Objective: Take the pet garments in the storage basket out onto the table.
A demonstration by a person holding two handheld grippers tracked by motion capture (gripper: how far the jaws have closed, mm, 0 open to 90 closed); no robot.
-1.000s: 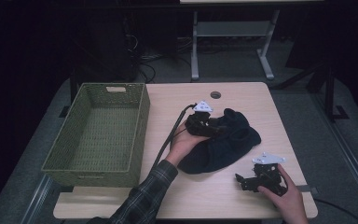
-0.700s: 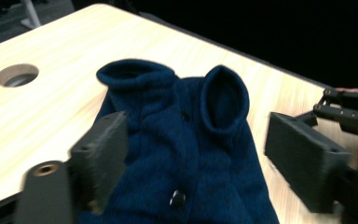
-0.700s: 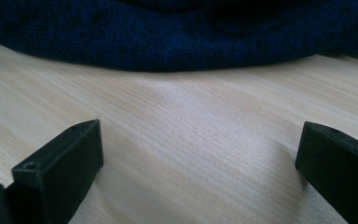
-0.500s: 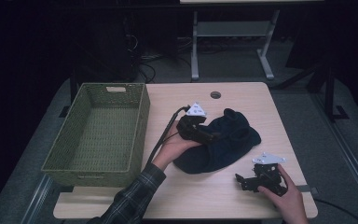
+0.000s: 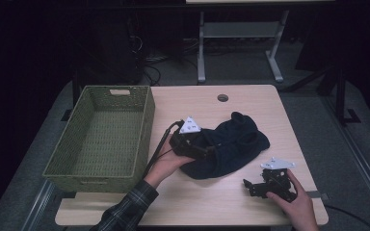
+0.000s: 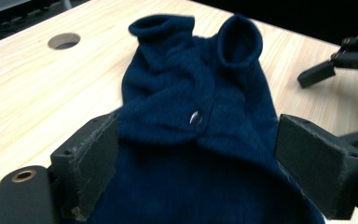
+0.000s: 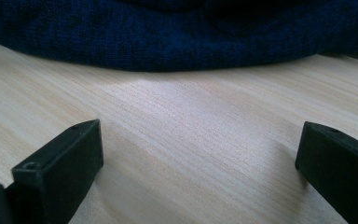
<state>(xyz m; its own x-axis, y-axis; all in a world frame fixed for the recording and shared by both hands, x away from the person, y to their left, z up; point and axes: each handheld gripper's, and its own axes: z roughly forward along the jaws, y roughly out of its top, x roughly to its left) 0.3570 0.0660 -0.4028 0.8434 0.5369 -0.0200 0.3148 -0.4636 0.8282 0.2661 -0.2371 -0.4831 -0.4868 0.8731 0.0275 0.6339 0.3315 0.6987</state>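
A dark navy knitted garment (image 5: 236, 144) lies crumpled on the wooden table (image 5: 192, 103), right of centre. My left gripper (image 5: 210, 150) sits at the garment's left edge, held by a hand with a plaid sleeve. In the left gripper view, the left gripper (image 6: 200, 161) stands open with the navy garment (image 6: 191, 102) spread between its jaws, a small button (image 6: 196, 116) in the middle. My right gripper (image 5: 250, 187) rests on the table in front of the garment. In the right gripper view, the right gripper (image 7: 196, 163) is open over bare wood, with the garment's hem (image 7: 177, 42) just beyond.
A green woven basket (image 5: 144, 130) stands on the left part of the table, nothing visible inside it. A round cable hole (image 5: 222, 97) lies near the far edge. The left gripper's cable (image 5: 156, 151) runs along the basket's right side. Metal stand legs (image 5: 274, 72) are on the floor behind.
My left gripper has slid nearer the person and slightly left along the garment's left side. The right gripper has stayed in place.
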